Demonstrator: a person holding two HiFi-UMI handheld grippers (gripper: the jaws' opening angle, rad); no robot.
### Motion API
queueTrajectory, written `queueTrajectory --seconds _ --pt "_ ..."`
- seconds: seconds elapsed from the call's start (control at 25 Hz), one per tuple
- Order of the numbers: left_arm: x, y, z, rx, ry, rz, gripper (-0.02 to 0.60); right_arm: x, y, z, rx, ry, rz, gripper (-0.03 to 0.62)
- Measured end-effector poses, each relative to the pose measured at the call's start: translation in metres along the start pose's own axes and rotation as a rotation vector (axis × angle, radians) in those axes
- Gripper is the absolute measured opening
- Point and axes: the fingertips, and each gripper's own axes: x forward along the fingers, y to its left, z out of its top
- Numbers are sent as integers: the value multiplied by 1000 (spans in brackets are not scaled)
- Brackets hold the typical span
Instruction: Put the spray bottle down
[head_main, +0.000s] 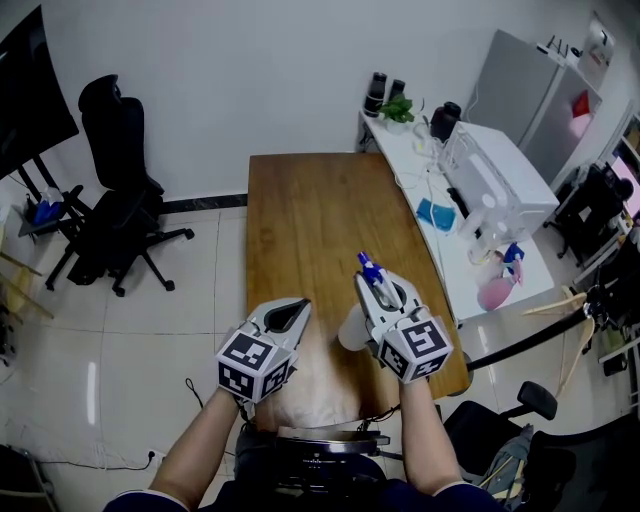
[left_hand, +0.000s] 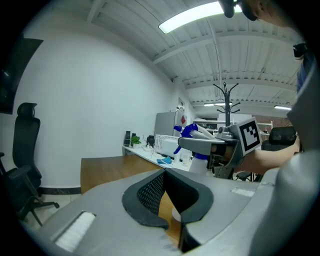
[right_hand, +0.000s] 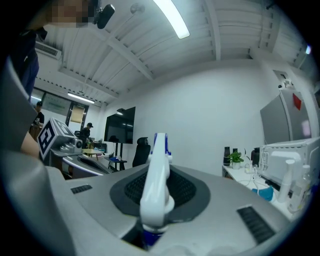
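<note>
The spray bottle (head_main: 354, 329) has a white body and a blue nozzle, and it hangs above the near end of the wooden table (head_main: 320, 215). My right gripper (head_main: 387, 293) is shut on its head, with the nozzle pointing away from me. In the right gripper view the white trigger head (right_hand: 156, 182) stands up between the dark pads. My left gripper (head_main: 291, 312) hovers to the left of the bottle, shut and holding nothing. The left gripper view has the bottle (left_hand: 200, 161) off to its right, held by the other gripper (left_hand: 210, 145).
A pale cloth (head_main: 315, 385) lies on the table's near end under both grippers. A white side table (head_main: 470, 250) on the right carries a clear box, a plant, dark bottles and a pink sprayer. A black office chair (head_main: 120, 200) stands on the left.
</note>
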Motion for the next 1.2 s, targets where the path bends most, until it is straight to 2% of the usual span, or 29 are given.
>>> queueTrajectory --seconds 0.28,0.44,1.04,1.2 --pt "2 2 -8 -18 9 0 6 22 -29 -19 -107 5 -82 80" --pt "2 2 -11 -21 21 3 6 32 -40 -25 -95 -29 -94 80" --pt "-7 10 -18 -25 35 32 7 51 -60 -51 -61 3 -103 80" --pt "-10 12 -17 -29 33 37 6 52 -69 -55 -41 -13 -132 81"
